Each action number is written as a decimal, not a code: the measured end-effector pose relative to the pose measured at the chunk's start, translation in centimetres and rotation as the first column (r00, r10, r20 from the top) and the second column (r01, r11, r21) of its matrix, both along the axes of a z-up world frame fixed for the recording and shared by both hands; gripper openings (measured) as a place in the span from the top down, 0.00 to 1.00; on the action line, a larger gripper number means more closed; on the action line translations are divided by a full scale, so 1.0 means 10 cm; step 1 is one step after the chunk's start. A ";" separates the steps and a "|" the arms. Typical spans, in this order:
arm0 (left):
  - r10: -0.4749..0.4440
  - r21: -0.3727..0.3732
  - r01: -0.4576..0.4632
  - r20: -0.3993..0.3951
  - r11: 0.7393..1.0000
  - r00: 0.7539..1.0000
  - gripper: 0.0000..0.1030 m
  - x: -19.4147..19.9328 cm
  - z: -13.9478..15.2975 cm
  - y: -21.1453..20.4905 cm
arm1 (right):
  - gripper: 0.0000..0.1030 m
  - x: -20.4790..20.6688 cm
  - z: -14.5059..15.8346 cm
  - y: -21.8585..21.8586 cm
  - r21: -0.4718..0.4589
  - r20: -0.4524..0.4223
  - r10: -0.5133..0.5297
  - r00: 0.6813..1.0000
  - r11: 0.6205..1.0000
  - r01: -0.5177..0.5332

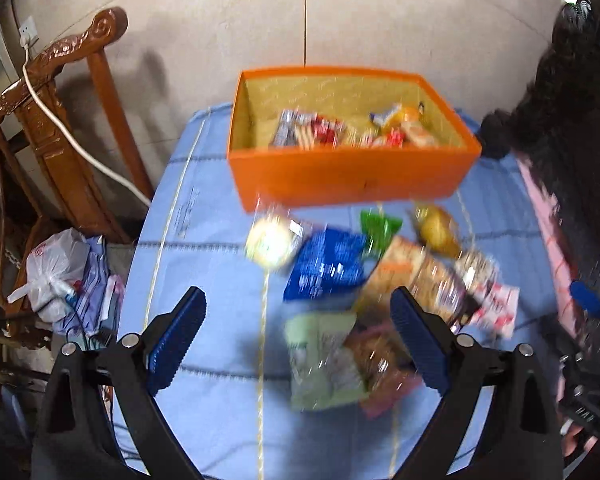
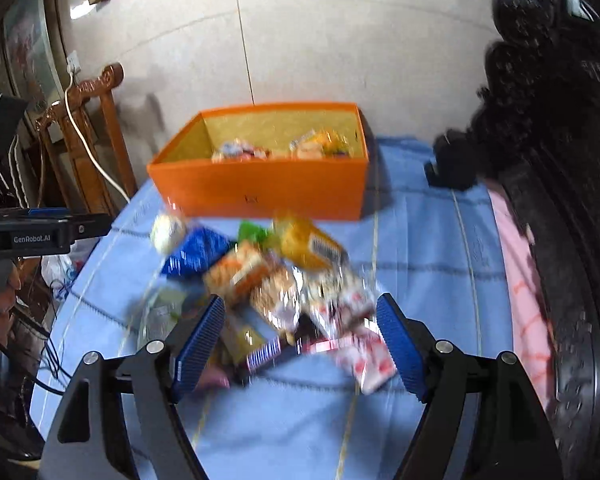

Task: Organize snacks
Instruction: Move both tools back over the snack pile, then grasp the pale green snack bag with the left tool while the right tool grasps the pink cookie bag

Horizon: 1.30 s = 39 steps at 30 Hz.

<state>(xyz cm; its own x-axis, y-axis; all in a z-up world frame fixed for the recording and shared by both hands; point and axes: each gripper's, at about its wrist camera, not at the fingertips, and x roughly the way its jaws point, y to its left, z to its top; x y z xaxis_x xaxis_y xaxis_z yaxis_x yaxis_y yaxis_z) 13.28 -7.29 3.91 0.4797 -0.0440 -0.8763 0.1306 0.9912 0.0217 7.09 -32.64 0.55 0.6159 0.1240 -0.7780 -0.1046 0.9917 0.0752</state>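
My left gripper (image 1: 298, 300) is spread wide, nothing between its pads, and my right gripper (image 2: 300, 308) is the same. Loose snack pile (image 1: 372, 280) lies on the blue cloth (image 1: 204, 208) dead ahead; orange box (image 1: 352, 178) at 12 o'clock, some packets inside.

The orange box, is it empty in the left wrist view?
No, the orange box already holds several snack packets on its floor.
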 end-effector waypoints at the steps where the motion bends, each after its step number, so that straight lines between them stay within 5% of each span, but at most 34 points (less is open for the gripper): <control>1: 0.000 -0.001 0.000 -0.020 1.000 1.000 0.11 -0.05 -0.06 0.02 | 0.24 -0.05 -0.03 -0.01 0.003 -0.009 -0.005 1.000 1.000 0.005; 13: 0.017 0.021 -0.015 -0.077 1.000 0.997 0.11 -0.22 -0.37 0.14 | 0.23 -0.38 -0.30 0.04 -0.018 -0.051 -0.017 0.999 1.000 0.016; 32: 0.018 0.040 -0.010 -0.190 0.999 0.982 0.11 -0.04 -0.97 0.32 | 0.22 -0.15 -0.61 0.04 0.007 -0.124 -0.028 0.992 1.000 0.029; 39: 0.012 -0.009 -0.015 -0.241 1.000 0.971 0.11 0.09 -1.11 0.29 | 0.22 -0.04 -0.74 0.08 0.018 -0.160 -0.005 0.987 1.000 0.008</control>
